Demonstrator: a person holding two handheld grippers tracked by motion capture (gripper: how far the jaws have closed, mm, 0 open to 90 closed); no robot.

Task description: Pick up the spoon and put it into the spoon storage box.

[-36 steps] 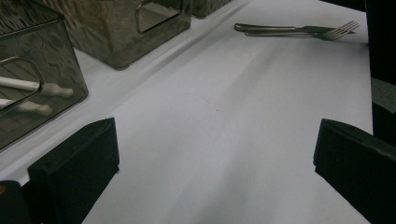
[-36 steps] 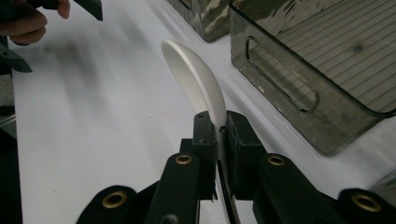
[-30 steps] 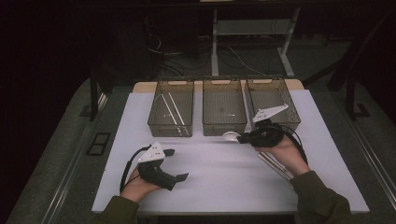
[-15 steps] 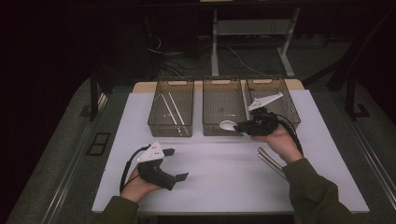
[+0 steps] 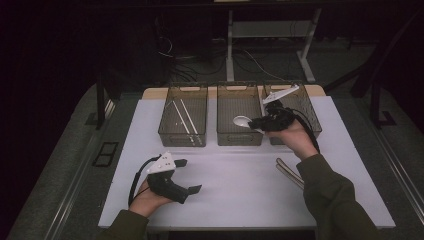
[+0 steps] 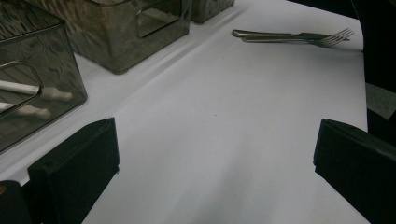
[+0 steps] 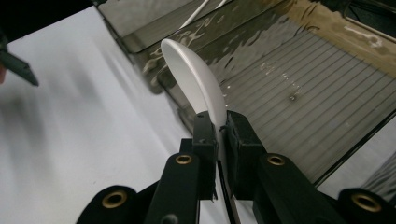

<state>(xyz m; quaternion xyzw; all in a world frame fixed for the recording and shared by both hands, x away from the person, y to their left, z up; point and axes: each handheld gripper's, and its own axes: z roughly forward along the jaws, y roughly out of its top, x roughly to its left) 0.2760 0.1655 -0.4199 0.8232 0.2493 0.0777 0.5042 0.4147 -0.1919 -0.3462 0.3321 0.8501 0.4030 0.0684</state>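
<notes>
My right gripper (image 5: 256, 124) is shut on the handle of a white spoon (image 5: 242, 121) and holds it in the air, bowl pointing left, over the front part of the middle bin (image 5: 240, 138). In the right gripper view the spoon (image 7: 194, 81) sticks up from between the closed jaws of the right gripper (image 7: 222, 127), with the ribbed floor of the middle bin (image 7: 303, 88) below it. My left gripper (image 5: 188, 176) rests on the white mat near the front left, open and with nothing between its jaws. The left gripper (image 6: 215, 158) looks across bare mat.
Three see-through bins stand in a row at the back of the mat: the left bin (image 5: 184, 136) holds white sticks (image 6: 32, 88), and the right bin (image 5: 306, 107) is behind my right hand. Metal forks (image 5: 289, 172) lie at the front right, and these forks (image 6: 299, 36) also show far off.
My right gripper has carried the spoon away from the mat's middle, up and toward the back, to above the middle bin. The left gripper has stayed where it was.
</notes>
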